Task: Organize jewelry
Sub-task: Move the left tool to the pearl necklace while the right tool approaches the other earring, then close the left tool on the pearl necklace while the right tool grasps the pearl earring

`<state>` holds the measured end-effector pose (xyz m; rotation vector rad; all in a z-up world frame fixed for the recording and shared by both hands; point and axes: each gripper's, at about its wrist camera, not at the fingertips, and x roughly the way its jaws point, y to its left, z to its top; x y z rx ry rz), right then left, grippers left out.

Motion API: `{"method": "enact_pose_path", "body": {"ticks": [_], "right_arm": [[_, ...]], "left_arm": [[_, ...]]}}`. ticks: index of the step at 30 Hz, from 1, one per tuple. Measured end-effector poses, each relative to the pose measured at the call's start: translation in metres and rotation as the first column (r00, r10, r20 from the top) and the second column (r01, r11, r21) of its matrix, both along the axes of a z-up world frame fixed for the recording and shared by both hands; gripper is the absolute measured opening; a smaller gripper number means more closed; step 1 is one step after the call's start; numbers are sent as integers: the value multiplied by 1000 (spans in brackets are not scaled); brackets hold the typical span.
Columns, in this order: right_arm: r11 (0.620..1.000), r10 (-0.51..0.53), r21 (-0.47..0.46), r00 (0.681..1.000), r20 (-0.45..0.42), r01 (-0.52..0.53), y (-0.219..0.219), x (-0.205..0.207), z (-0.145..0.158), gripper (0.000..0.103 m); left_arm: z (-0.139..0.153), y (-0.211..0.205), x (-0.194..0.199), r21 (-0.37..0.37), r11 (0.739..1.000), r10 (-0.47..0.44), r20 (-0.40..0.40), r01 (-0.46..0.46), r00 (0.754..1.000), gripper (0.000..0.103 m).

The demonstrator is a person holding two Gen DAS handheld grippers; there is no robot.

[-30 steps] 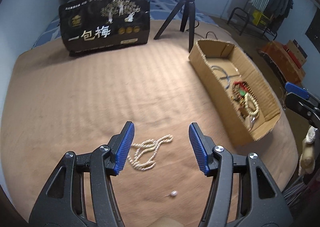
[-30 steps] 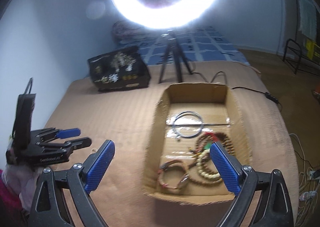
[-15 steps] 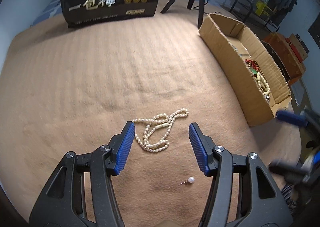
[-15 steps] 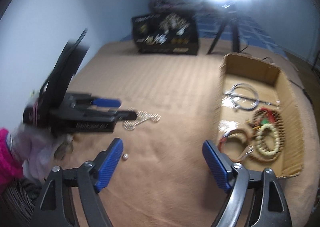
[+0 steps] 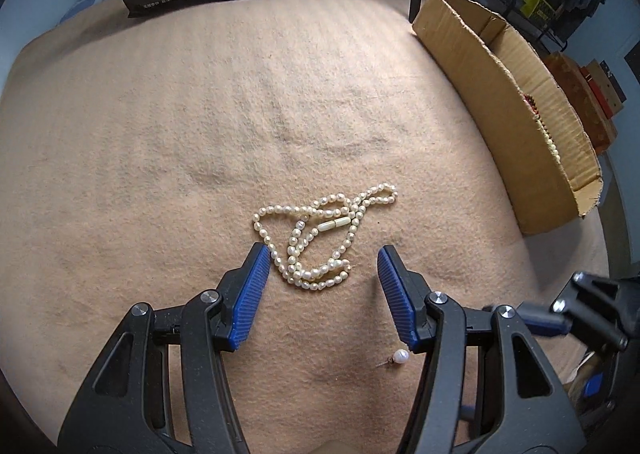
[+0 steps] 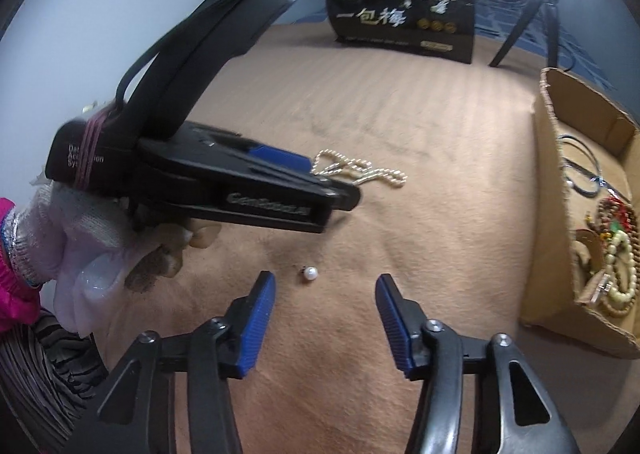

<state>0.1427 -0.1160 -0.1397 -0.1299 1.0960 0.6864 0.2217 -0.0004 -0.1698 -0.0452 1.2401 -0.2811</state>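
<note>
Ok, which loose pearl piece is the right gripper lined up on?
The single pearl stud, just ahead of the right gripper; the pearl necklace lies farther off, by the left gripper.

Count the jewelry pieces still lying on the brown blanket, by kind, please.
Pearl necklace: 1
Pearl earring: 1
Total: 2

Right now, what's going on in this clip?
A person is tidying jewelry on a tan blanket with two handheld grippers. The left gripper, open, is lined up on a pearl necklace. The right gripper, also open, points at a loose pearl earring. Neither piece is held yet. Other bracelets already lie in the cardboard box.
</note>
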Motion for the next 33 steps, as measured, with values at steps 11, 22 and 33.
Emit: {"method": "enact_pose_path", "body": {"ticks": [11,22,33], "right_arm": [[998,47,-47,999,-13,-48,23,-3,-21,40],[991,80,-112,996,44,-75,35,-4,-25,18],[994,65,-95,995,78,-58,26,-5,-16,9]], "left_arm": [[-10,-3,14,31,999,19,22,-19,1000,46],[-12,9,18,27,998,56,41,-57,998,13],[-5,22,13,-7,996,84,48,-84,995,5]]}}
